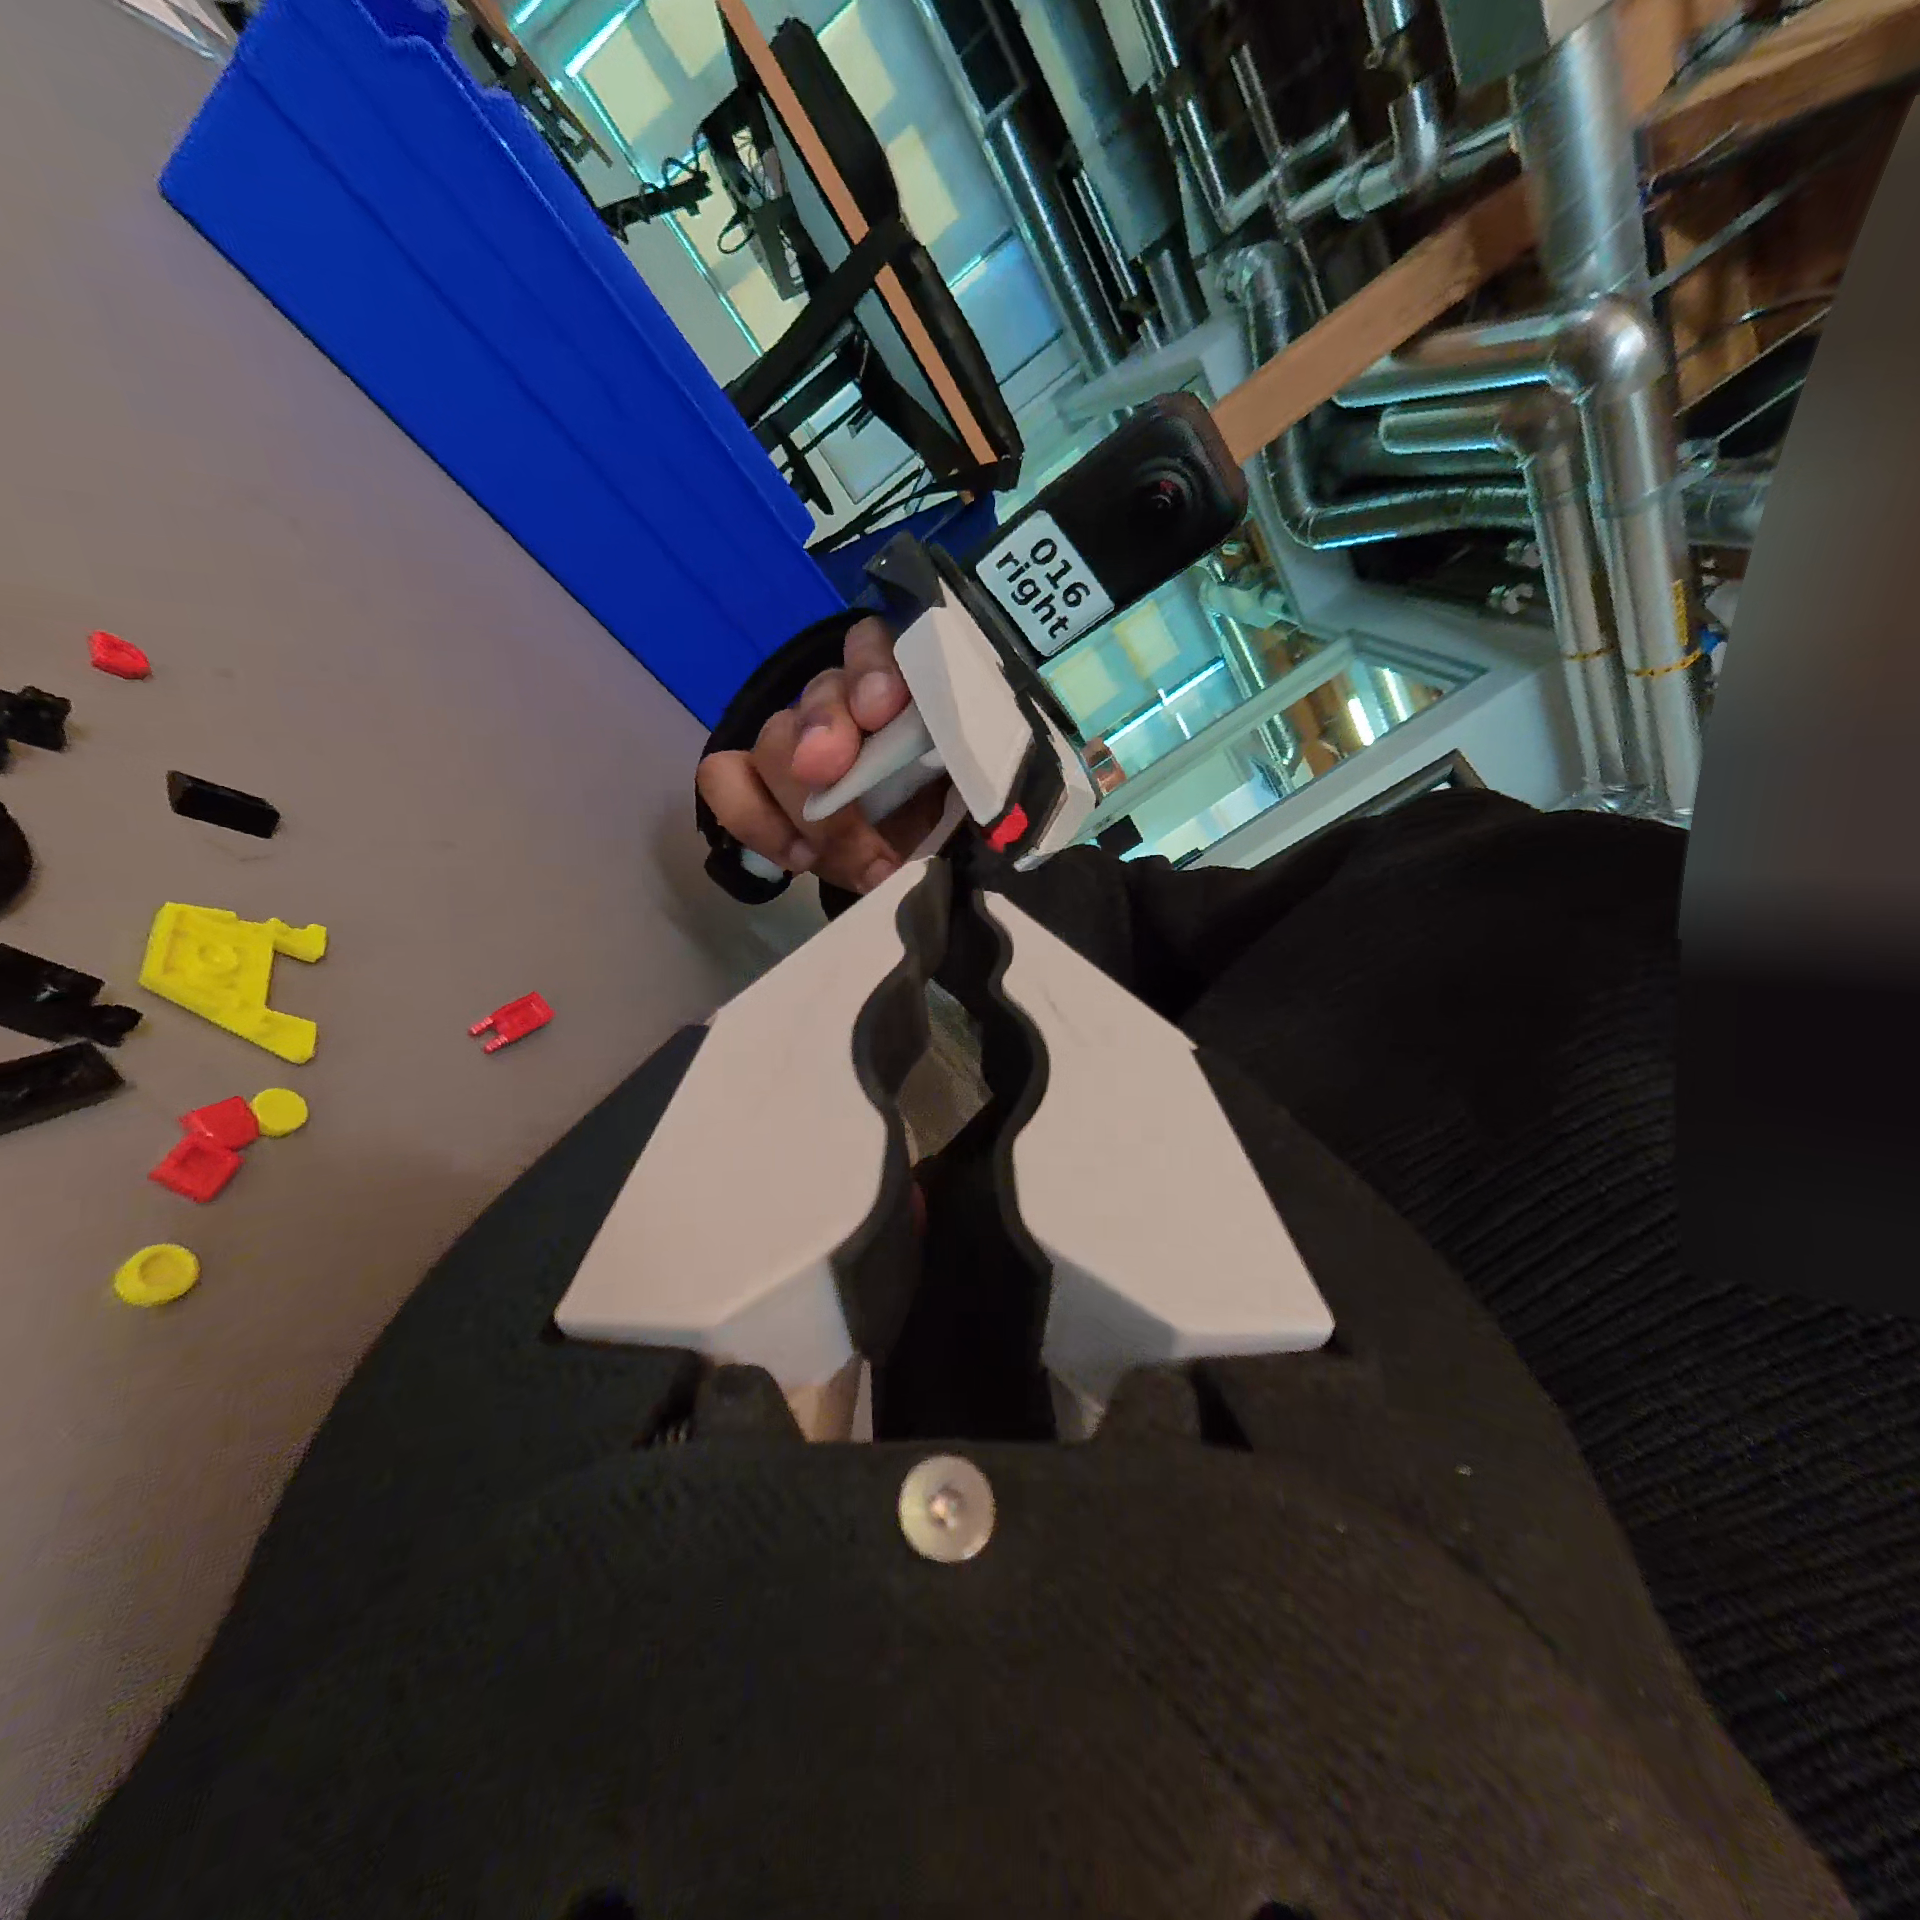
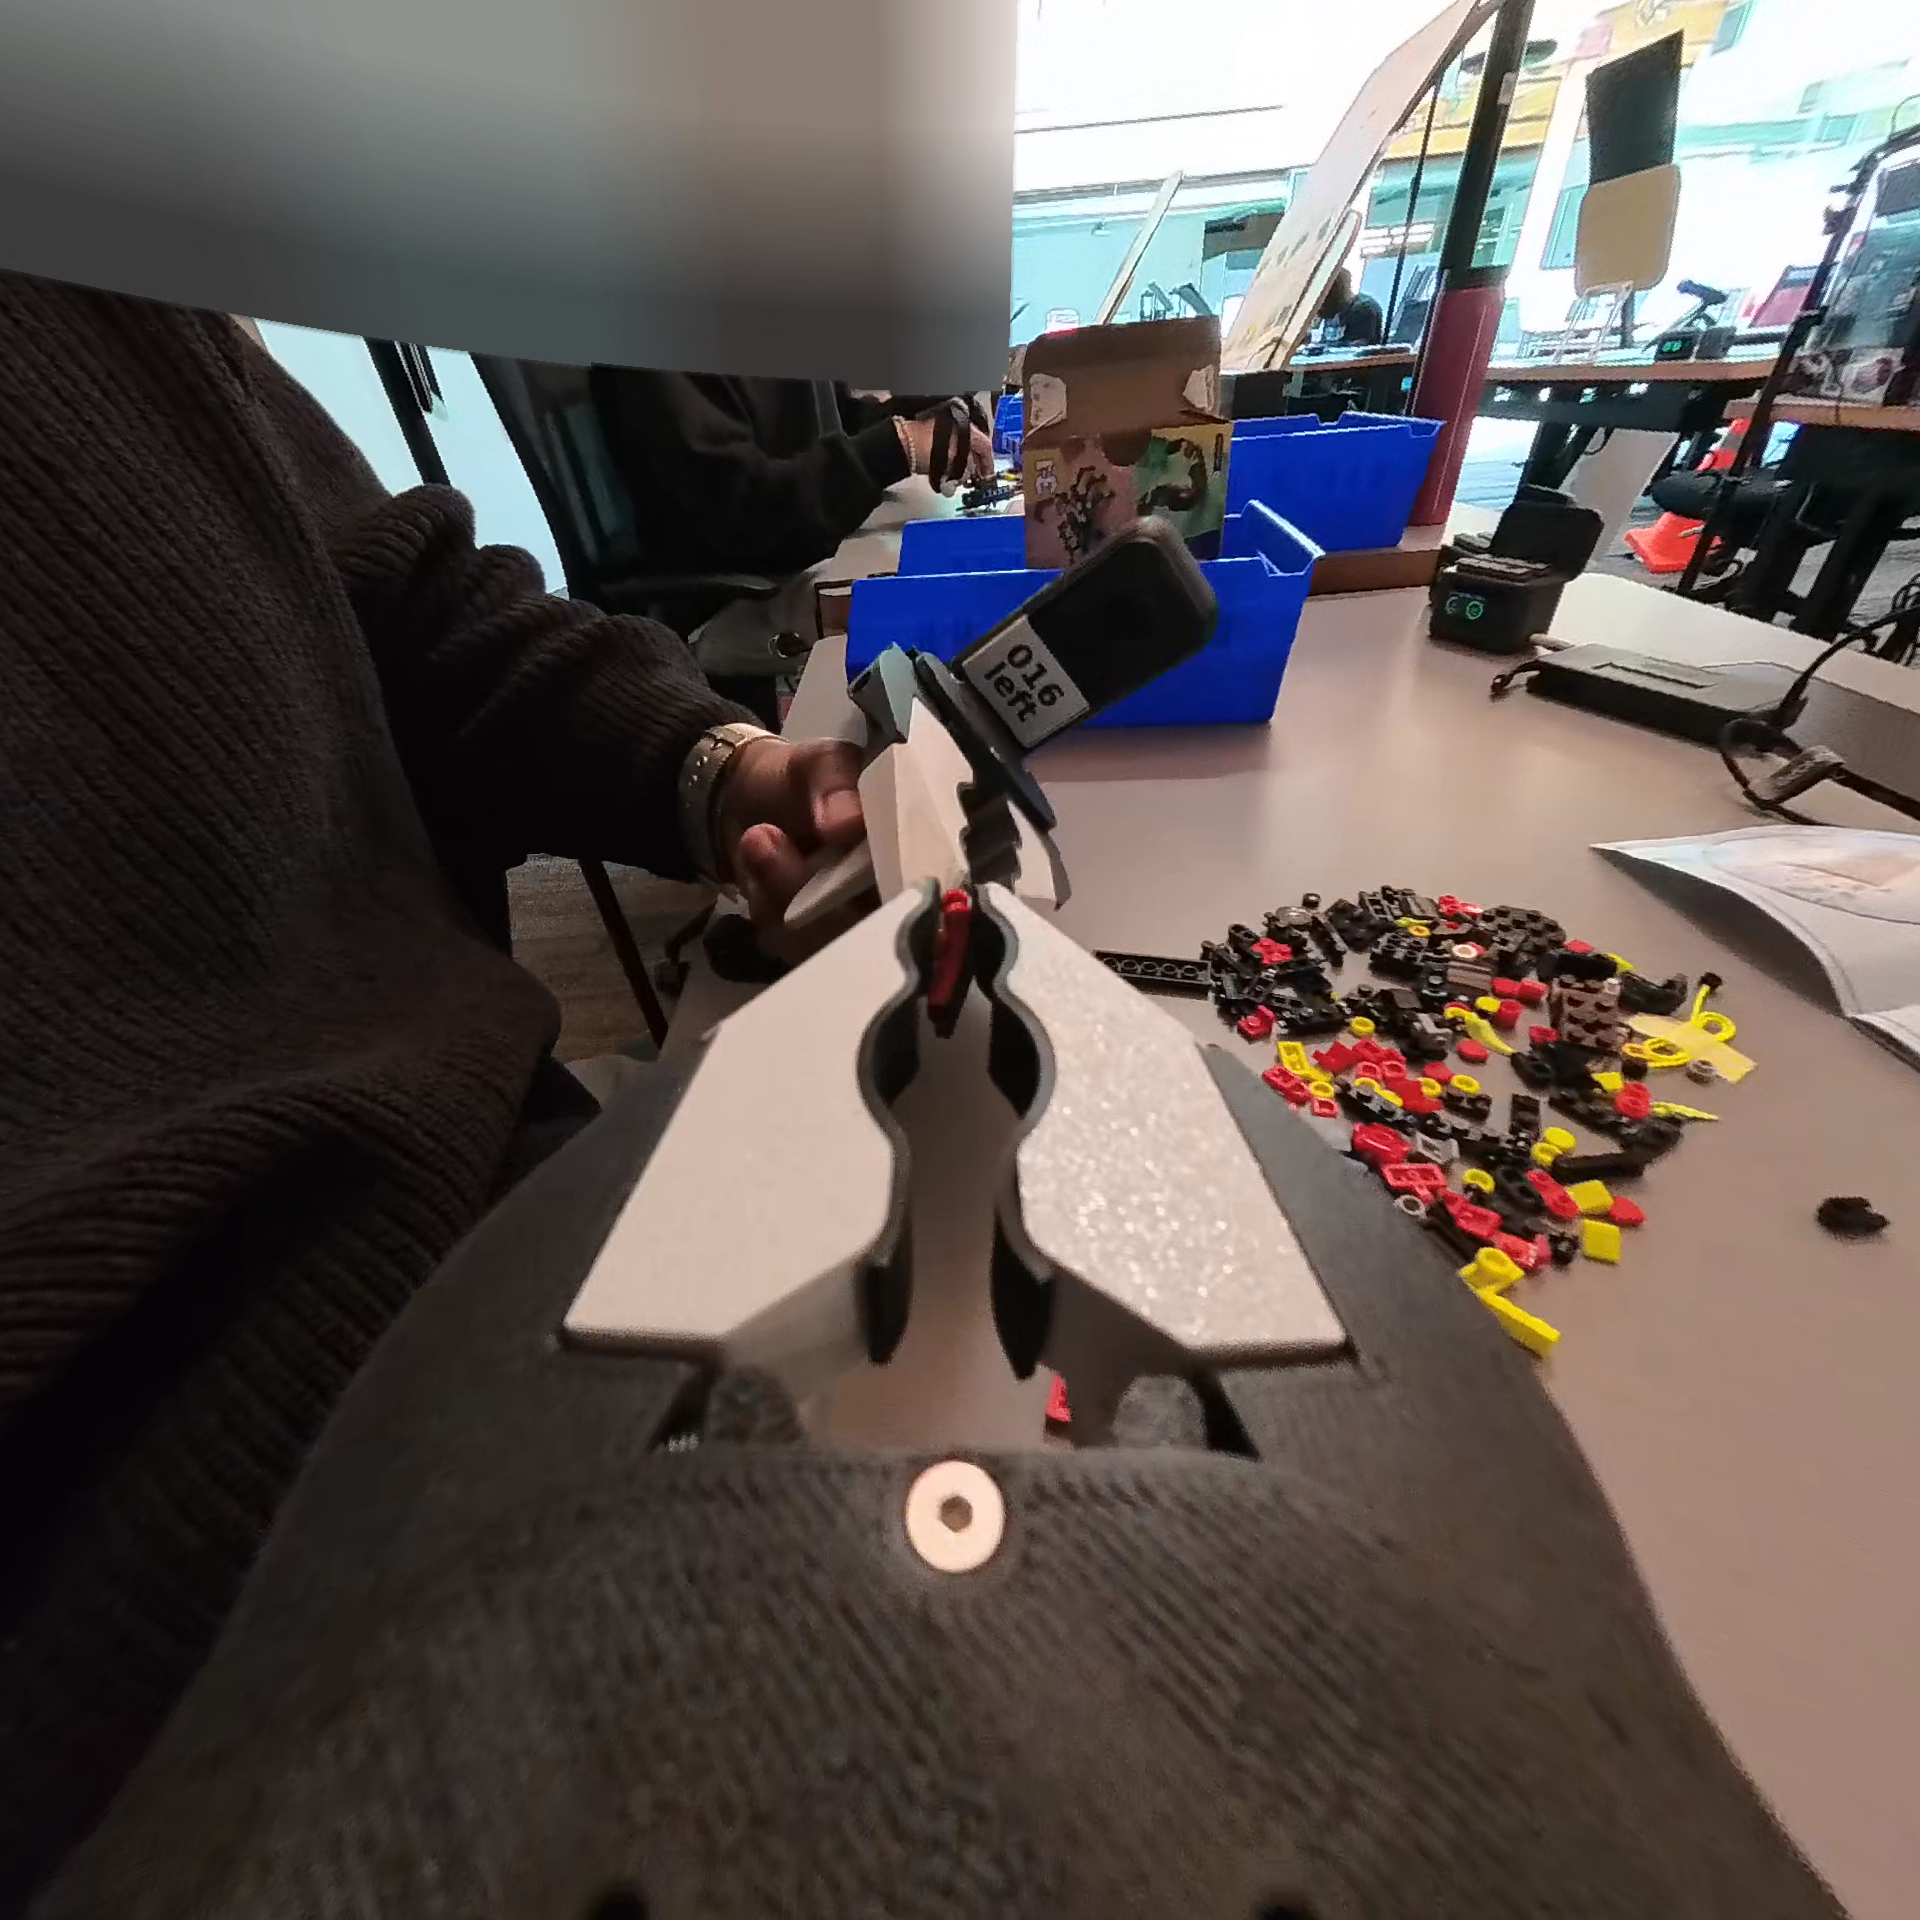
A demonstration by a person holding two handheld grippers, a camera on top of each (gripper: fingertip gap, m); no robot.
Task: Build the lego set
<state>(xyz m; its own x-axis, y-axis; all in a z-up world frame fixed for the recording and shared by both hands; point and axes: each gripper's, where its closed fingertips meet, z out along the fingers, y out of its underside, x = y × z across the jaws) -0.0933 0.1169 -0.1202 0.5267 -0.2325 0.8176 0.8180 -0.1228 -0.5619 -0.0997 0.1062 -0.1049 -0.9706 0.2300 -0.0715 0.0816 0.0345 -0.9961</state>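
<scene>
I held both grippers tip to tip above the table edge to mate parts in mid-air. My right gripper (image 2: pixel 958 940) was clamped on one red piece (image 2: pixel 951 961). My left gripper (image 1: pixel 961 894) was nearly closed — whether it held anything I could not tell. The loose pile (image 2: pixel 1455 1081) lay to the right of my right gripper — too many bricks to count.

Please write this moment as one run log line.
right gripper: shut on small red plastic lego piece | left gripper: grip unclear | both tips nearly meeting
</scene>
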